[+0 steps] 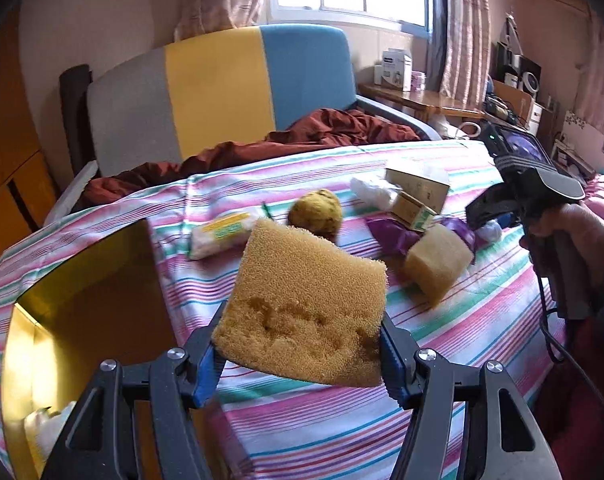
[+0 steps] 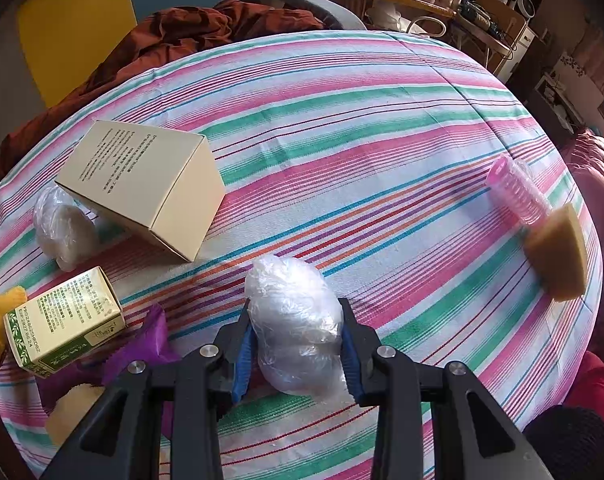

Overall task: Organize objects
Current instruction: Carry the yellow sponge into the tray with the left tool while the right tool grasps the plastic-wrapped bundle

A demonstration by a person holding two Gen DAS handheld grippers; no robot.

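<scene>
My left gripper (image 1: 302,344) is shut on a flat yellow sponge (image 1: 302,304) and holds it above the striped bedspread (image 1: 442,320), just right of an open yellow box (image 1: 86,304). My right gripper (image 2: 296,340) is shut on a crumpled clear plastic bag (image 2: 294,324) resting on the bedspread (image 2: 342,128). The right gripper also shows in the left wrist view (image 1: 486,216) at the right. Other items on the bed: a second sponge (image 1: 438,264), a round yellow ball (image 1: 316,210), a wrapped packet (image 1: 222,232).
A beige carton (image 2: 142,184), a green-and-cream box (image 2: 62,320), another plastic bag (image 2: 64,232), a purple wrapper (image 2: 142,344), a pink ribbed tube (image 2: 518,192) and a wedge sponge (image 2: 558,256) lie on the bed. A rust blanket (image 1: 262,148) and headboard (image 1: 222,84) stand behind.
</scene>
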